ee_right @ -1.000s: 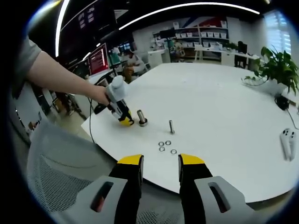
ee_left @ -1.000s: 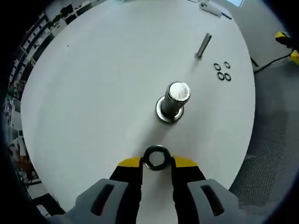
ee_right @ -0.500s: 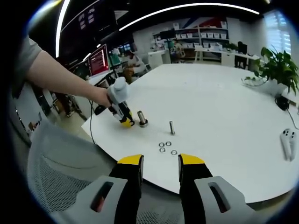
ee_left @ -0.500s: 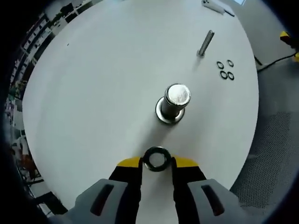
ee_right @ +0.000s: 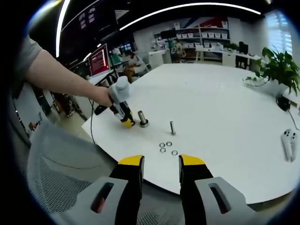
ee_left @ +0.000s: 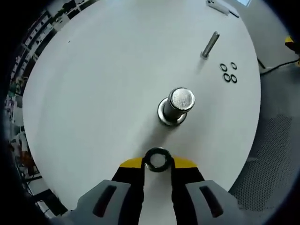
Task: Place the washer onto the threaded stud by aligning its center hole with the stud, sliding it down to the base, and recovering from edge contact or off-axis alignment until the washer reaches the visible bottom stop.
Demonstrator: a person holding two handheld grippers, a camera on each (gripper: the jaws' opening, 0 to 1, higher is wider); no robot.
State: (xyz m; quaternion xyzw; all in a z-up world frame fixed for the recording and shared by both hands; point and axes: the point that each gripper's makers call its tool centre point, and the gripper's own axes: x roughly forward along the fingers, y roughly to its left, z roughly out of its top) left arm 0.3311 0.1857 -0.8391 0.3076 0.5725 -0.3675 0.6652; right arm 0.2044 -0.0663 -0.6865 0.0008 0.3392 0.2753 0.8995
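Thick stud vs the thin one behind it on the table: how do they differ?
The thick stud is much wider than the thin stud. The thick stud rises from a round flanged base; the thin stud has no visible flange. The thick stud stands just ahead of the washer held in the left gripper; the thin stud stands farther off, beside the loose washers. Both are grey metal, upright on the white table.

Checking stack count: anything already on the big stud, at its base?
A flange-like collar rings the stud at its base on the table; whether that is a washer or part of the stud, I cannot tell. The stud's top is bare. The left gripper holds a washer short of it.
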